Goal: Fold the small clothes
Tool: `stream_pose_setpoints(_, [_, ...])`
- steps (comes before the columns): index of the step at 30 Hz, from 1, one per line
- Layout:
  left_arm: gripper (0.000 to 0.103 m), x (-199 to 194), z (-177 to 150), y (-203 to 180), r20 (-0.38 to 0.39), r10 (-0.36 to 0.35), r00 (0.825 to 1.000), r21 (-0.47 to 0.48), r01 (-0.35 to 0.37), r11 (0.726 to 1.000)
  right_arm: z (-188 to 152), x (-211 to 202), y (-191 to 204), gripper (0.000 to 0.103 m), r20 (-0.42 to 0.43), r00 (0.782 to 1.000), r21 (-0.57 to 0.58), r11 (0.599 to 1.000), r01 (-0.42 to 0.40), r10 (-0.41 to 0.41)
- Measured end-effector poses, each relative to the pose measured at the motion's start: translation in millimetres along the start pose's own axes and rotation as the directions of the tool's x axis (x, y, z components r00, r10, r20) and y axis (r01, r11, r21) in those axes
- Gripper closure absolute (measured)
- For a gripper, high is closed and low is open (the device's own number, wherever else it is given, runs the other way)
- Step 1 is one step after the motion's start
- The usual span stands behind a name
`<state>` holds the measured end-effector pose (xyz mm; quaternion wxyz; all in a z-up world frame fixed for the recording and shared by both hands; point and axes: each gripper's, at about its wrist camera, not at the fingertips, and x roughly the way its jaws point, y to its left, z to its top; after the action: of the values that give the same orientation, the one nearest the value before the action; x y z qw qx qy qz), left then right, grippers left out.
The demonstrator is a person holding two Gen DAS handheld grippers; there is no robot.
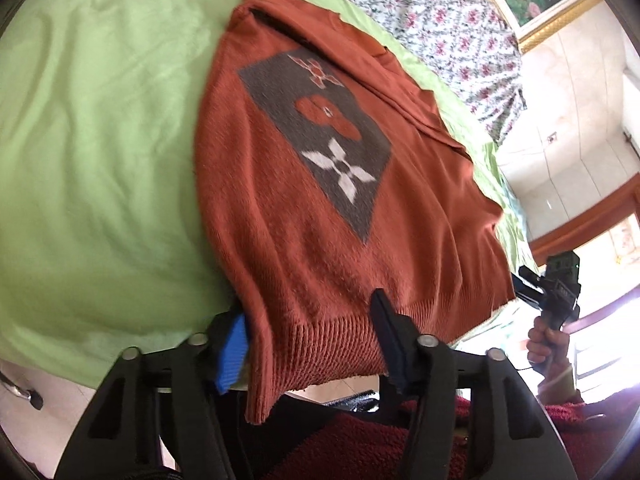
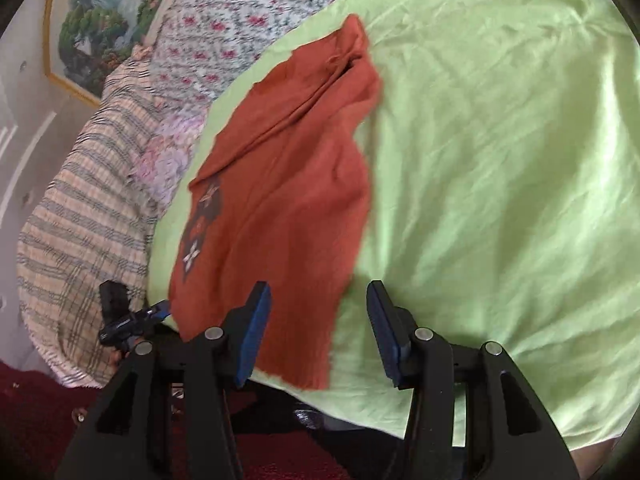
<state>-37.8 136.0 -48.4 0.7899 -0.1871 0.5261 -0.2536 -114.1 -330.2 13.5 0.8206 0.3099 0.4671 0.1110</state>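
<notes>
A rust-orange knitted sweater with a grey diamond patch and a white flower lies on the light green sheet. Its ribbed hem hangs over the near edge of the bed. My left gripper is open, with the hem's corner lying between the fingers. In the right wrist view the sweater lies lengthwise, folded sleeve on top. My right gripper is open, straddling the hem's other corner just above the sheet. The right gripper also shows in the left wrist view, at the hem's far corner.
A floral quilt and a plaid blanket are heaped along the bed's far side. A framed painting hangs on the wall. A dark red knitted garment is below the grippers. The left gripper shows in the right wrist view.
</notes>
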Motion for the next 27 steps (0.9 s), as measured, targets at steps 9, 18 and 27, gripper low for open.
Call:
stream_pose_setpoints(9, [0.094,-10,1,-5,0.031,0.057,0.998,0.069,-0.059,0.996,-10,7,12,0.095,-0.034,0.999,-0.035,0.999,-0.011,0.01])
stream_pose_setpoints(18, [0.091,-1,3,8,-0.016,0.027,0.999,0.039,-0.027,0.999,-35,-15,8,0.095,-0.075,0.995,-0.051,0.997,-0.064,0.061])
stream_pose_setpoints(27, [0.092,-5,-4,10,-0.015,0.015,1.0,0.086,-0.013,0.996,-31,13,13,0.089,-0.102,0.993,-0.051,0.997,-0.055,0.05])
